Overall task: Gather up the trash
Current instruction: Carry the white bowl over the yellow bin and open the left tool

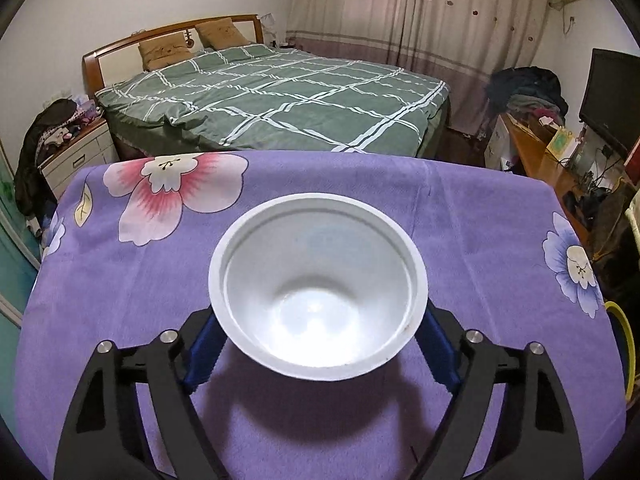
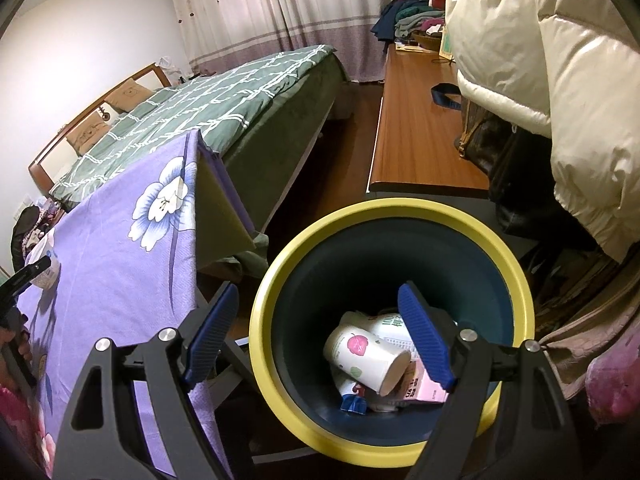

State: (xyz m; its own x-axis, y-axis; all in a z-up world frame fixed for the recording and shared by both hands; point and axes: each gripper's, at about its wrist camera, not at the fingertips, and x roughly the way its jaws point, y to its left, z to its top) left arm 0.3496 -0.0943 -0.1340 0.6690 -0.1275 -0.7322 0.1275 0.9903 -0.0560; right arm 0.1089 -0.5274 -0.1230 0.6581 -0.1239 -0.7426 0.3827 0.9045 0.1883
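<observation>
A white plastic bowl (image 1: 316, 280) stands upright on the purple flowered tablecloth (image 1: 120, 320). My left gripper (image 1: 318, 320) is shut on it, with the blue pads (image 1: 204, 344) against its sides just under the rim. The bowl looks empty. In the right wrist view my right gripper (image 2: 318, 292) hangs open over a yellow-rimmed trash bin (image 2: 256, 320), with nothing between its fingers. A flowered paper cup (image 2: 364, 354), a pink carton (image 2: 424, 388) and other wrappers lie in the bin. The bowl (image 2: 46, 264) shows at that view's left edge.
The bin stands on the floor just past the table's right edge (image 2: 196, 208); its rim (image 1: 624, 328) peeks into the left wrist view. A green checked bed (image 1: 280, 96) lies beyond the table. A wooden desk (image 2: 420, 136) and a cream puffy jacket (image 2: 560, 80) crowd the right side.
</observation>
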